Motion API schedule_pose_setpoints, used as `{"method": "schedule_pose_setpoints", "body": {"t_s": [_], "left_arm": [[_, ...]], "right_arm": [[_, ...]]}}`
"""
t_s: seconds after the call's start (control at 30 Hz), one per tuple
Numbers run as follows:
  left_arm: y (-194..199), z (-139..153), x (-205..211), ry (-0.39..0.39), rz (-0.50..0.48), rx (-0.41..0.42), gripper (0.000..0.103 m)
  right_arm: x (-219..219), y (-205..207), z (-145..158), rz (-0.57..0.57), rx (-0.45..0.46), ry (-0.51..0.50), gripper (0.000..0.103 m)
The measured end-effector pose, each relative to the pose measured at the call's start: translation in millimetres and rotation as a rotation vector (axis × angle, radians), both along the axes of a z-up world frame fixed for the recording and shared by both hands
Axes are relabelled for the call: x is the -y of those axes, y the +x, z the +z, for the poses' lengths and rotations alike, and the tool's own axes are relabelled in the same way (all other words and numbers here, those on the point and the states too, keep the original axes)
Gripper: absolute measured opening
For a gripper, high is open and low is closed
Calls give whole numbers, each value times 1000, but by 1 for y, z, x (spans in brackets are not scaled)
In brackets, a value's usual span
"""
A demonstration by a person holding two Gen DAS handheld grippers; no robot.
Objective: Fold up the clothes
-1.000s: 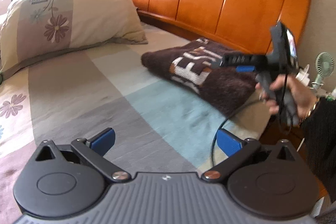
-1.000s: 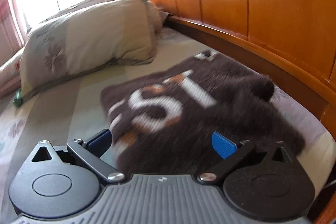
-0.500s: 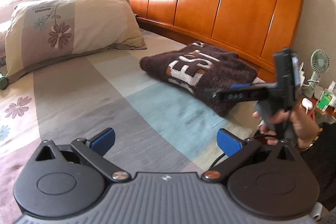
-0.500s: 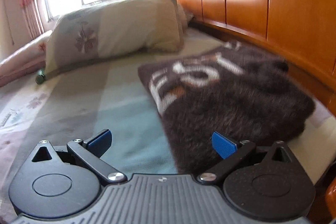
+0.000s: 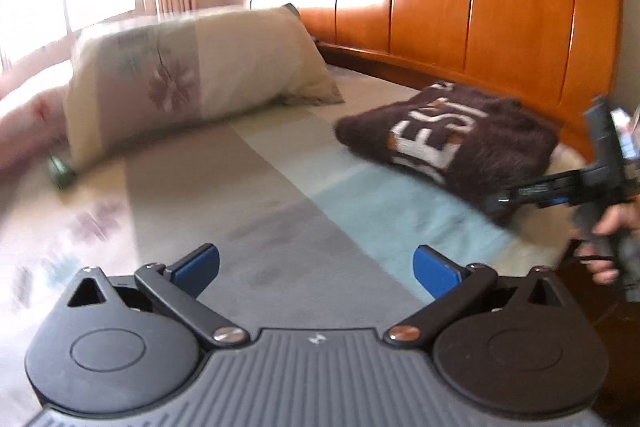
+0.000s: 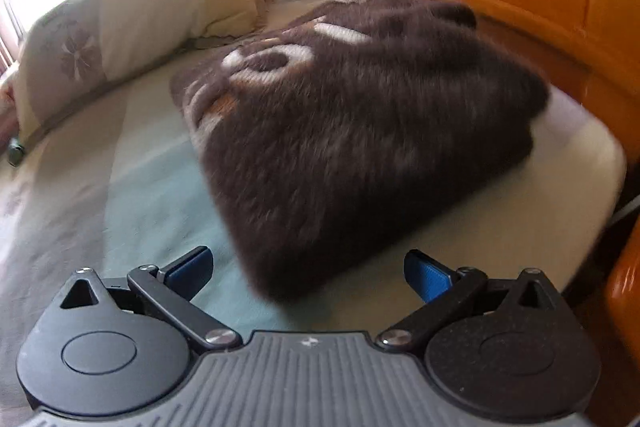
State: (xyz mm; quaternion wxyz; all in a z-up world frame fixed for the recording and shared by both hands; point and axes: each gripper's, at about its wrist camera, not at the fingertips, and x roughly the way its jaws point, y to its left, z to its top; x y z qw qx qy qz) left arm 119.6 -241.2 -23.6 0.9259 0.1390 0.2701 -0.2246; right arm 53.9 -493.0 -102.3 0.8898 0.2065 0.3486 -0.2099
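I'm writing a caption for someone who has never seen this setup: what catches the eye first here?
The fuzzy dark brown sweater with white lettering, lying folded on the bed near the orange wooden headboard, draws the eye first. Left of it a pale floral pillow leans by the bright window. The left gripper and right gripper both stand open and empty above the striped bedsheet.

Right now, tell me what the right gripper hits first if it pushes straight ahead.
Most likely the near edge of the folded brown sweater, which lies on the bed directly ahead of the open right gripper. Motion blur makes the gap hard to judge.
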Motion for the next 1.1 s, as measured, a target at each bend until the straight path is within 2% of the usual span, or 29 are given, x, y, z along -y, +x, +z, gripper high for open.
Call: {"method": "schedule_pose_setpoints", "body": {"t_s": [0.1,0.3,0.47,0.87,1.1], "left_arm": [[-2,0,5,25,-18,18,102],[-3,-3,18,-11,-50,-16,102],[-10,-5,27,-45,-84,-66,102],[-34,18,46,-41,-191,-45,102],[-39,31,45,-57,-198,-32,102]], "right_arm": [[-19,-20,11,1,-5,-50,103],[-49,-48,41,9,-13,-86,103],[-73,-67,54,-16,-22,-84,103],[-118,-91,77,-5,-26,-156,103],[-132,-112,93,-49,-11,-207,103]]}}
